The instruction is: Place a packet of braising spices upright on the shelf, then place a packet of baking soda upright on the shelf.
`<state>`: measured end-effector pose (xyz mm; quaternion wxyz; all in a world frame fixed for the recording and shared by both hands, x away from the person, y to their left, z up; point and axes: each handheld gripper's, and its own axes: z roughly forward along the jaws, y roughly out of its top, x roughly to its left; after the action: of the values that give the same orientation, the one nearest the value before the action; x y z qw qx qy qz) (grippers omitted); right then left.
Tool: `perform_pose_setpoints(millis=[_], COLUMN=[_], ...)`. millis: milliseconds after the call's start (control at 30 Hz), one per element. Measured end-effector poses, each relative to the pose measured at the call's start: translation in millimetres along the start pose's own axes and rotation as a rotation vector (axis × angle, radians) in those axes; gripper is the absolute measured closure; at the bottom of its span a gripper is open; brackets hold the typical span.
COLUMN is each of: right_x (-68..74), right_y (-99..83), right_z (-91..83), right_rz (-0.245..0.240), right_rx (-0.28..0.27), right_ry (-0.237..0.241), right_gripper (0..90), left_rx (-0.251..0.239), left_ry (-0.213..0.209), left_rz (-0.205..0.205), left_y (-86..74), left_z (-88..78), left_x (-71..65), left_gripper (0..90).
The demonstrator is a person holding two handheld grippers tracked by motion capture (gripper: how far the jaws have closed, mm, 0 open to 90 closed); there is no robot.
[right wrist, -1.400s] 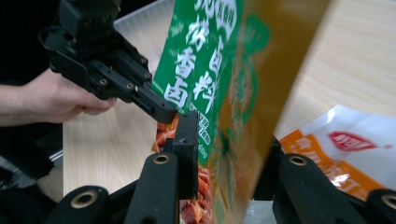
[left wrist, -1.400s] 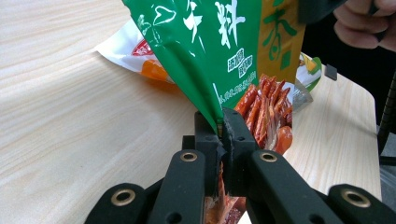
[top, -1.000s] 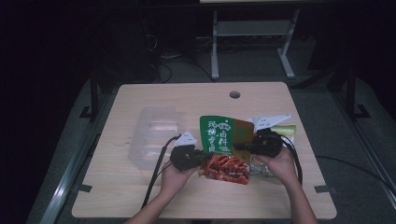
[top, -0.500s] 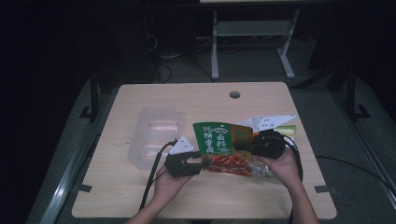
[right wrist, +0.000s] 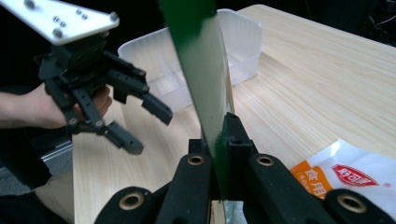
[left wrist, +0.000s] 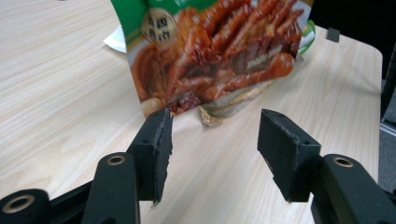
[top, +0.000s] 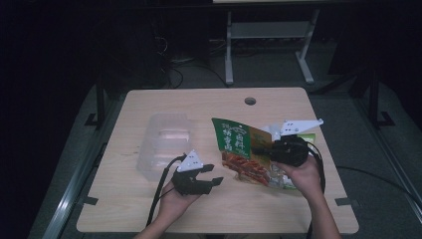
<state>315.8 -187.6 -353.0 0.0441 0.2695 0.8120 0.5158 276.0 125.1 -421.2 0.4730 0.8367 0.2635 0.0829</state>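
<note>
Item: green snack pouch (top: 244, 152), printed with red-brown food, held above the right half of the bench (top: 199, 102).
Orientation: long axis runs from the far-left green header down to the near-right end; printed face is tilted up and toward the left tongs.
Right tongs (top: 259, 149): clamped on the pouch edge; the film is seen pinched between the black pads (right wrist: 233, 135).
Left tongs (top: 211, 174): jaws have just been opening; nothing lies between them, and the pouch is just beyond.
Surroundings: clear plastic tray (top: 164, 144) on the bench, left of the pouch; white-orange packet (right wrist: 345, 179) lying under the right tongs.
</note>
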Motion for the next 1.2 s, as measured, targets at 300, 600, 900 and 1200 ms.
perform_pose_setpoints(millis=[300, 600, 900, 1200], right_x=[7.3, 5.7, 3.6, -0.6], right_y=[12.8, 30.8, 47.2, 51.9], right_z=[3.7, 10.3, 12.3, 17.4], right_rz=[-0.013, -0.028, -0.039, -0.017], right_rx=[-0.003, -0.015, -0.01, -0.014], right_ry=[-0.017, -0.045, -0.047, -0.049], right_gripper=[89.7, 89.7, 89.7, 89.7], left_rx=[-0.009, -0.005, 0.064, 0.054], left_ry=[-0.058, -0.046, -0.049, -0.052], left_rz=[0.003, 0.046, 0.11, 0.108], left_y=[-10.5, -8.7, -11.4, -19.5], left_z=[-3.2, -4.7, -13.8, -21.5], left_x=[-1.4, -4.6, -10.4, -8.8], left_gripper=[36.9, 28.0, 24.5, 24.4])
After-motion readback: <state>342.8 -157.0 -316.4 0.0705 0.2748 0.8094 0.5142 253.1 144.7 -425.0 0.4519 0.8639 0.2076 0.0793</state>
